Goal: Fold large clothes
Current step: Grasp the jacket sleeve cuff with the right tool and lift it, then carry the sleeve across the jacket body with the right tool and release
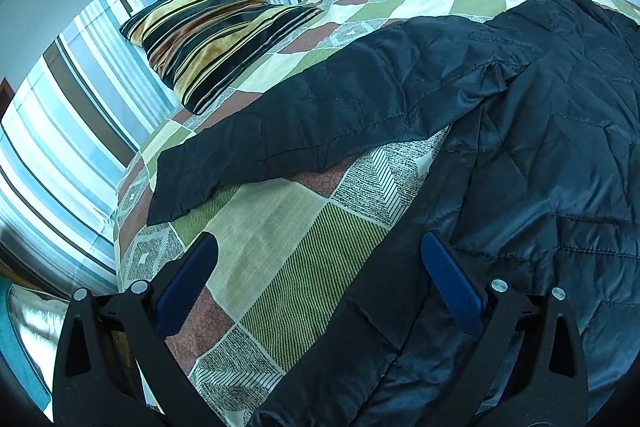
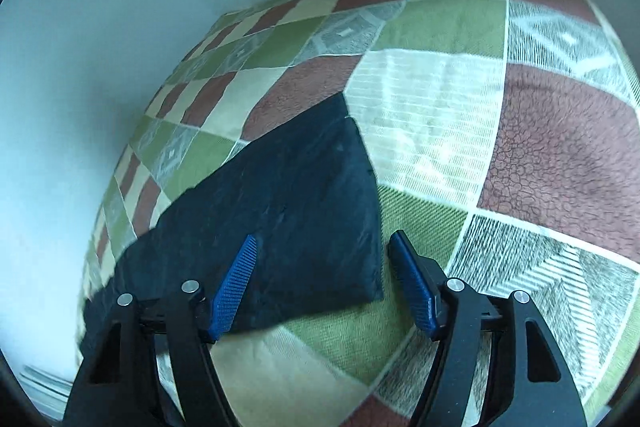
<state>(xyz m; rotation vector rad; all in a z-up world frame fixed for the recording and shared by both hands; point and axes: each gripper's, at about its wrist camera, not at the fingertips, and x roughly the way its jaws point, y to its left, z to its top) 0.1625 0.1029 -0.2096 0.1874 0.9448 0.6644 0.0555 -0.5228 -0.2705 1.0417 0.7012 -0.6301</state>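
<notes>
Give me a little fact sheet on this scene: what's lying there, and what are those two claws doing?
garment: black quilted jacket spread on the bed, one sleeve stretched outward
surface: patchwork bedspread of green, brown and cream squares
pillow: striped black-and-gold velvet cushion beside the sleeve
left gripper: open, holding nothing
right gripper: open, over a sleeve end
</notes>
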